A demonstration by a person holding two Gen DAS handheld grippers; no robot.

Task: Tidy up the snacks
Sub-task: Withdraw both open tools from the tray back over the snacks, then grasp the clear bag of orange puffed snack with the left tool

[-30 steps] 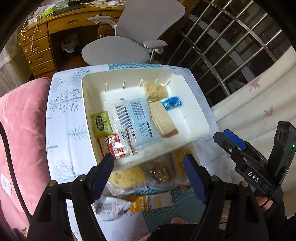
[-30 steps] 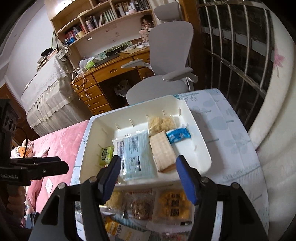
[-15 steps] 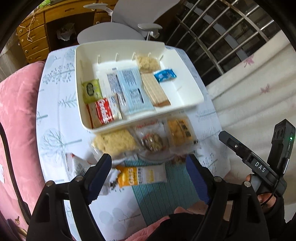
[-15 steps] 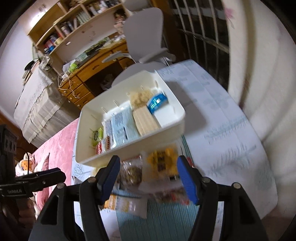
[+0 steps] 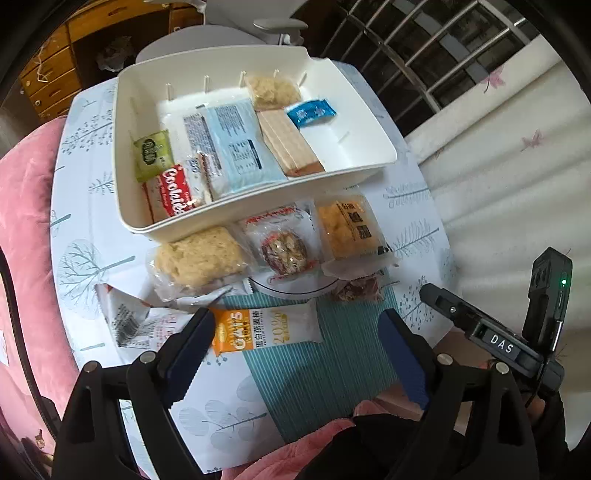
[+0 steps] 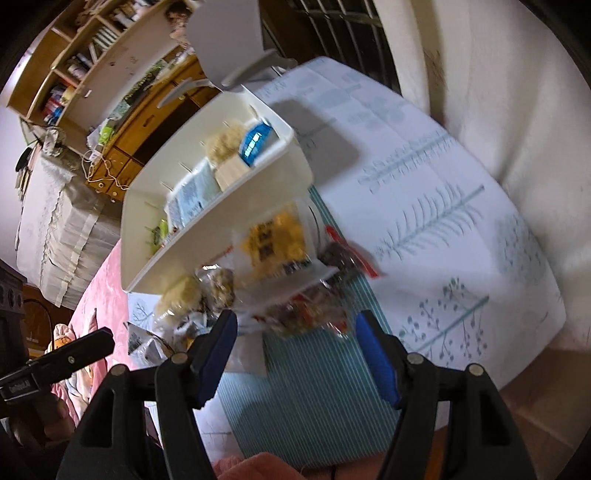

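Note:
A white bin (image 5: 258, 210) on the table holds several packets, among them a red cookie pack (image 5: 171, 192) and a blue sachet (image 5: 312, 112). Loose snacks lie in front of it: a pale cake packet (image 5: 199, 258), a nut cookie (image 5: 284, 251), a yellow packet (image 5: 349, 229), a dark red packet (image 5: 356, 290) and an orange oats bar (image 5: 266, 328). My left gripper (image 5: 295, 336) hovers over the oats bar, jaws opening, not touching it. In the blurred right wrist view, my right gripper (image 6: 295, 328) is open above the dark red packet (image 6: 314, 317).
A tree-print cloth (image 5: 85, 229) covers the small table, with a teal striped mat (image 5: 314, 376) at its near edge. A pink cushion (image 5: 22, 206) lies left and white bedding (image 5: 498, 177) right. A grey office chair (image 5: 221, 33) and a wooden desk (image 5: 55, 74) stand behind.
Both grippers have drawn back toward the near table edge and sunk lower, so the bin sits higher in both views. The left jaws have widened. The right gripper has rolled, tilting its view.

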